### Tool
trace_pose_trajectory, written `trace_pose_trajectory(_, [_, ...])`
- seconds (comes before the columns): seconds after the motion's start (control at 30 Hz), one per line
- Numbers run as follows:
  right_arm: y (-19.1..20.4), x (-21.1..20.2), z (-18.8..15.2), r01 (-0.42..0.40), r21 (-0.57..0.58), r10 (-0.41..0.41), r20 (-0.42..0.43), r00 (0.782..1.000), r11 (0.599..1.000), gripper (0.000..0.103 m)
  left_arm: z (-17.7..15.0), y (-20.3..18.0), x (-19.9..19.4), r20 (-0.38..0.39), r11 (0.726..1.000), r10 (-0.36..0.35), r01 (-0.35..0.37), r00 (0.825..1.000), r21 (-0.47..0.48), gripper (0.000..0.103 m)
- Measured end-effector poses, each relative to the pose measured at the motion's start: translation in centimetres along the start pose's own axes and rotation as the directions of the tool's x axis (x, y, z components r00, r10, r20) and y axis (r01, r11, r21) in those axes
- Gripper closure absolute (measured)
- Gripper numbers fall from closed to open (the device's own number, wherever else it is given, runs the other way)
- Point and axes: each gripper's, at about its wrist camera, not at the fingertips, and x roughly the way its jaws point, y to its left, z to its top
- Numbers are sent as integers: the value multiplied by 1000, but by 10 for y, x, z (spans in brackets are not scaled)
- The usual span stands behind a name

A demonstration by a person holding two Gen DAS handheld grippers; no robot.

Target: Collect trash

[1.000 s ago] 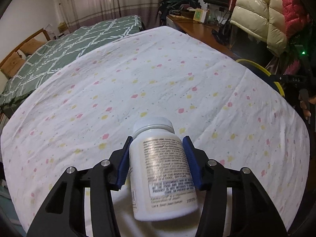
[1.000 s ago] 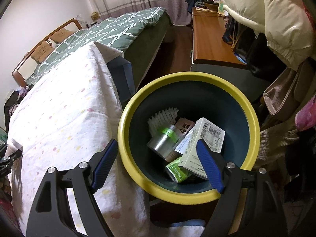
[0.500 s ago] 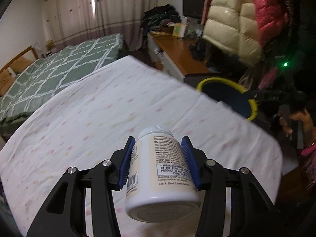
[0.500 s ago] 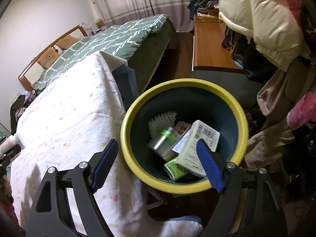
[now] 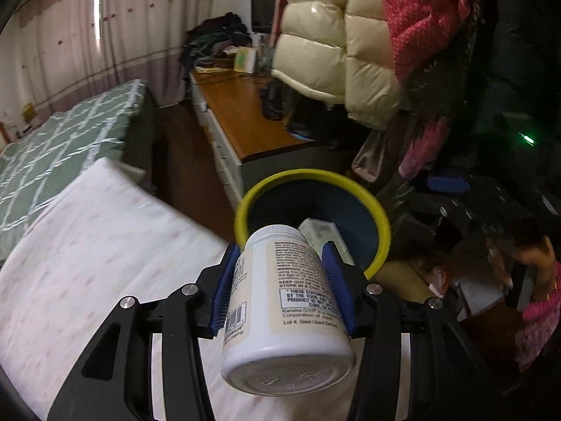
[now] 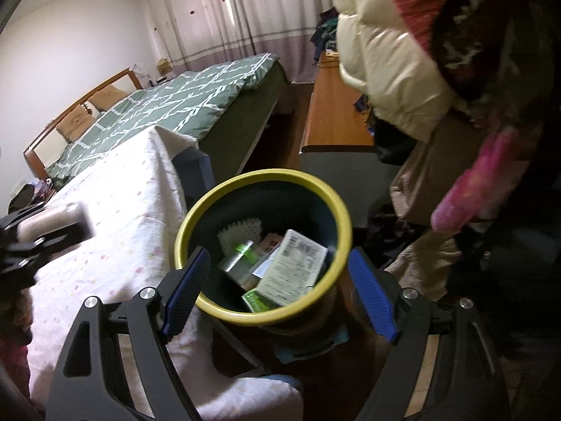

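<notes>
My left gripper (image 5: 280, 266) is shut on a white pill bottle (image 5: 285, 312), held base toward the camera above the table's right edge, cap pointing at the bin. The yellow-rimmed dark blue bin (image 5: 382, 221) stands just beyond the bottle. In the right wrist view the same bin (image 6: 259, 315) sits between the fingers of my open, empty right gripper (image 6: 277, 277). It holds a white box (image 6: 298, 266), a silver can (image 6: 238, 259), a green packet and other trash. The left gripper with the bottle (image 6: 49, 217) shows at the far left there.
The table carries a white spotted cloth (image 5: 87, 252) (image 6: 115, 210). A green-quilted bed (image 6: 168, 112) lies beyond it. A wooden desk (image 5: 242, 115) stands behind the bin. Puffy coats (image 5: 336, 49) hang at the right above the bin.
My left gripper has swung right with the bottle, from over the table to close to the bin. My right gripper has pulled back and up a little from the bin, still open.
</notes>
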Motion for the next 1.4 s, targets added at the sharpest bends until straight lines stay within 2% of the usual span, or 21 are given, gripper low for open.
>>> trace_pose_trajectory(0.13, [-10,-9,-4,19,0,-19,14,1000,1000,25,29,-18,48,-31,1000,-15,15,999,-3,54])
trace_pose_trajectory(0.47, [-21,-13,-11,42,-1,-42,-4,999,999,23,58,-26,121,-85,998,-16,12,996,-54,54])
trace_pose_trajectory(0.53, [-20,-12,-13,45,-4,-45,-8,999,999,22,59,-25,130,-93,998,-1,-4,996,-62,48])
trace_pose_trajectory(0.6, [-19,-12,-13,45,-4,-45,-11,999,999,22,60,-25,138,-99,998,18,-25,995,-65,21])
trace_pose_trajectory(0.77, [-12,-17,-11,47,-22,-47,0,999,999,22,54,-24,129,-90,996,53,-60,995,-70,18])
trace_pose_trajectory(0.83, [-8,-20,-13,43,-38,-43,5,999,998,21,48,-21,108,-67,993,73,-78,995,-84,16])
trace_pose_trajectory(0.9, [-4,-22,-15,32,-46,-32,7,999,998,20,40,-19,83,-32,989,98,-101,995,-105,8])
trace_pose_trajectory(1.0, [4,-25,-19,2,-56,-2,8,1000,998,20,21,-15,31,38,973,171,-163,984,-162,5])
trace_pose_trajectory(1.13, [21,-31,-23,-66,-78,67,14,998,995,20,-23,-8,-55,114,913,327,-283,938,-293,5])
trace_pose_trajectory(1.2, [31,-35,-23,-87,-98,90,24,996,991,20,-50,-7,-101,133,862,416,-343,900,-374,5])
trace_pose_trajectory(1.23, [38,-39,-24,-98,-114,102,34,994,989,20,-60,-6,-117,137,844,443,-361,886,-396,5])
trace_pose_trajectory(1.4, [64,-62,-31,-120,-179,138,91,986,976,17,-123,-12,-204,125,704,616,-472,778,-531,5])
